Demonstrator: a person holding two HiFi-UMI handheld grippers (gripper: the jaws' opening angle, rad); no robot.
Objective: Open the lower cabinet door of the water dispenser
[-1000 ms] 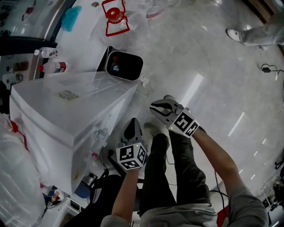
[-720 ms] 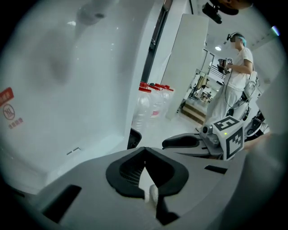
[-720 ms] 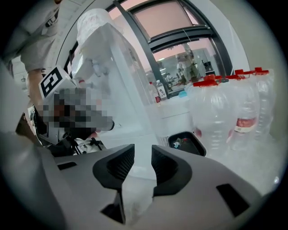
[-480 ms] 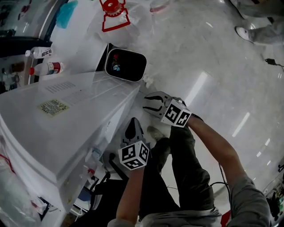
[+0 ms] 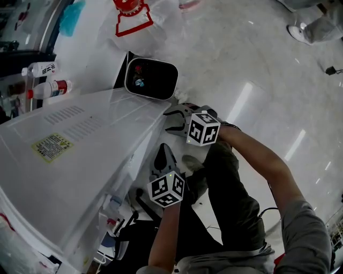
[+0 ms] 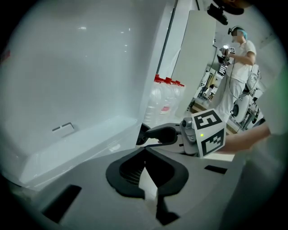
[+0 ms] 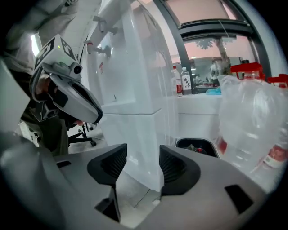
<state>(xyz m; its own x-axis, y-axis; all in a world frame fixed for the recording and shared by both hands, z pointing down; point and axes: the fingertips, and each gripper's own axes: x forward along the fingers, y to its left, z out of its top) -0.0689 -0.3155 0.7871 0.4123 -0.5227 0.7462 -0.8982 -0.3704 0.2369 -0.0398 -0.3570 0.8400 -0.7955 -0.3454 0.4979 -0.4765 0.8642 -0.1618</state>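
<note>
The left gripper (image 5: pixel 162 151) hangs nearest, jaws together and empty, beside the white water dispenser (image 5: pixel 80 155). Just beyond it, the right gripper (image 5: pixel 169 122) is opening its jaws, and the corner of the dispenser's lower door (image 7: pixel 137 139) stands between them untouched. A bin (image 5: pixel 151 78) sits farther off.

- Water dispenser (image 5: pixel 80 160): stands on the floor (image 5: pixel 257 64) and fills the left of the head view.
- Bin (image 5: pixel 151 78): on the floor, just beyond the dispenser's far corner.
- Water jug (image 5: pixel 134 16): on the floor behind the bin, farther from the dispenser.
- Two bottles (image 5: pixel 48 87): upright and side by side on a counter (image 7: pixel 202 105), left of the bin and behind the dispenser.
- Person's legs (image 5: pixel 230 198): on the floor, right of the dispenser and near its front.
</note>
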